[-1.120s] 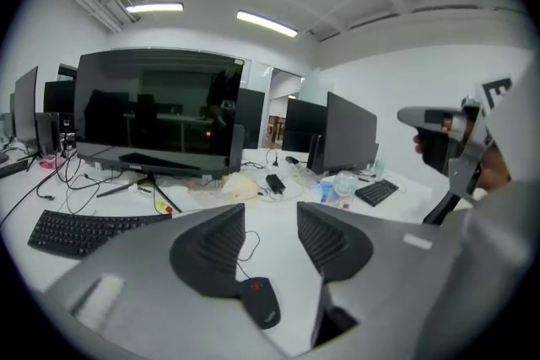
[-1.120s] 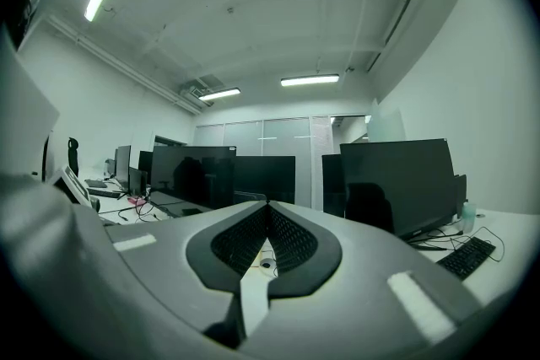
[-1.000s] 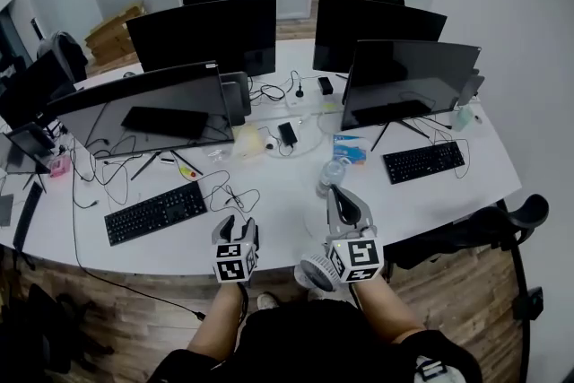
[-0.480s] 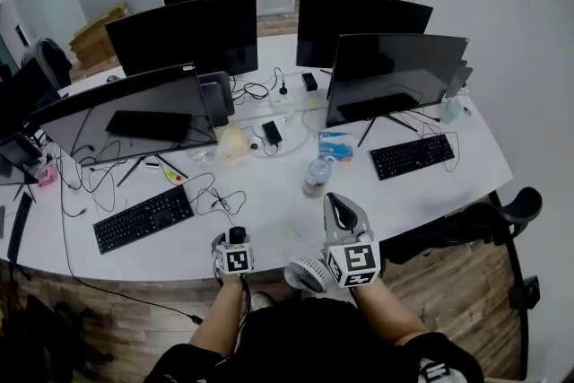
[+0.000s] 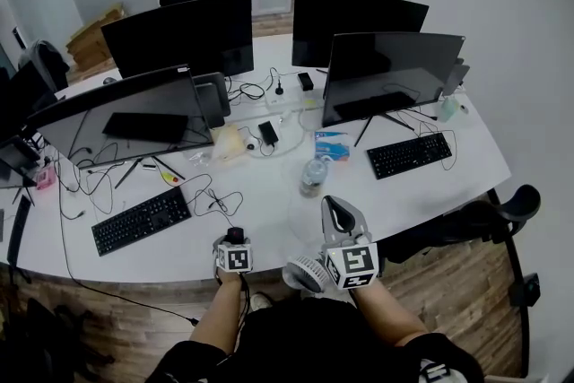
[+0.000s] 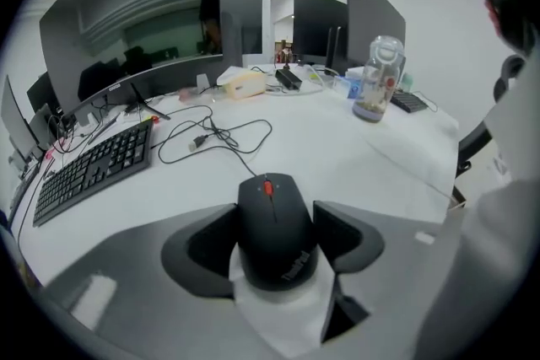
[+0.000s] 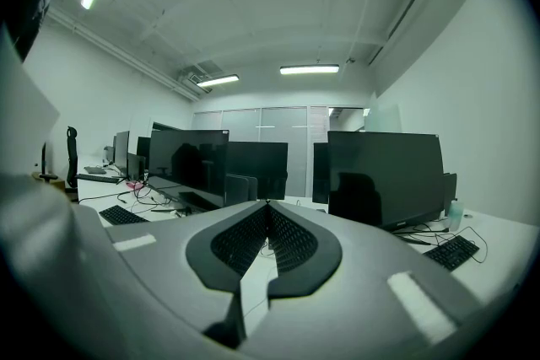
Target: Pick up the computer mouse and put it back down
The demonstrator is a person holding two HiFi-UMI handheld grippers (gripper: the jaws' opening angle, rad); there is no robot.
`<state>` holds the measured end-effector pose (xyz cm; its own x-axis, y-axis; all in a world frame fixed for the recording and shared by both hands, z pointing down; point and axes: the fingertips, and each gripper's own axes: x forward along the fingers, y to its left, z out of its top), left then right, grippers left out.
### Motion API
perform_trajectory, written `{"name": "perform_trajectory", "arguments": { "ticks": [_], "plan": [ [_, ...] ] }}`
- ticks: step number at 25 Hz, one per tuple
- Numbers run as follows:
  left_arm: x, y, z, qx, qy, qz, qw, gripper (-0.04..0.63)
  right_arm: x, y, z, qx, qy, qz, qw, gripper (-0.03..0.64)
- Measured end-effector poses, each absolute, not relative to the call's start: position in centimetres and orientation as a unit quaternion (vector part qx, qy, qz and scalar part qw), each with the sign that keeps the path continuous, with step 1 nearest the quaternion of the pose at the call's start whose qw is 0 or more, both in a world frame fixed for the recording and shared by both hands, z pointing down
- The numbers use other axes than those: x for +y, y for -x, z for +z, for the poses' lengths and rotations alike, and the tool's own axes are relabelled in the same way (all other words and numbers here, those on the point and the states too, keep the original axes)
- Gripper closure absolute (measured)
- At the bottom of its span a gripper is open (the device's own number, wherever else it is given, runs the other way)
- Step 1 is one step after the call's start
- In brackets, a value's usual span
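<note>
The black computer mouse (image 6: 270,215) with a red scroll wheel rests on the white desk (image 6: 337,156) near its front edge, small in the head view (image 5: 235,235). My left gripper (image 6: 276,237) points steeply down over it. Its jaws are opening: the mouse lies between the two pads, with a thin gap at the right pad (image 6: 342,233). In the head view the left gripper (image 5: 235,241) sits low at the desk edge. My right gripper (image 5: 334,209) is held level above the desk edge to the right. Its pads meet, shut on nothing (image 7: 268,219).
A clear water bottle (image 5: 310,178) stands beyond the right gripper. A black keyboard (image 5: 141,220) lies to the left, with a loose black cable (image 6: 215,135) just past the mouse. Several monitors (image 5: 395,72) line the back. A second keyboard (image 5: 410,154) and an office chair (image 5: 502,215) are at the right.
My left gripper has come down to the desk with the mouse, and its jaws have spread wider. The right gripper has stayed about where it was.
</note>
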<state>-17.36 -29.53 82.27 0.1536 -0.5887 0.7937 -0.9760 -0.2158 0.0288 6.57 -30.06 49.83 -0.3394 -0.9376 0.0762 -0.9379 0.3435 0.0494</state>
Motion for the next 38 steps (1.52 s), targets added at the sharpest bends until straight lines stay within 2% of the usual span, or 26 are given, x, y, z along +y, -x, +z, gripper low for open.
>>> {"name": "perform_trajectory", "arguments": {
  "ticks": [9,15,28,33,38],
  "plan": [
    [-29.1,17.9,79.3,-0.578,-0.714,0.297,0.260,0.267,-29.9,-6.4,49.4,-0.820,-0.572,0.000,0.033,0.620],
    [-30.3,18.5,72.0,-0.605,-0.730,0.230,0.220,0.267,-30.2,-5.4,49.3,-0.828,-0.560,0.004,0.022,0.620],
    [-29.9,19.4,53.1,-0.648,-0.751,0.094,0.088,0.267,-31.7,-3.5,48.5,-0.845,-0.535,0.009,-0.008,0.620],
    [-29.3,19.1,48.7,-0.651,-0.754,0.061,0.054,0.267,-32.2,-2.9,48.1,-0.850,-0.526,0.008,-0.015,0.620],
    [-29.3,18.9,47.9,-0.651,-0.756,0.055,0.045,0.267,-32.5,-2.5,48.1,-0.853,-0.521,0.009,-0.017,0.620]
  ]
}}
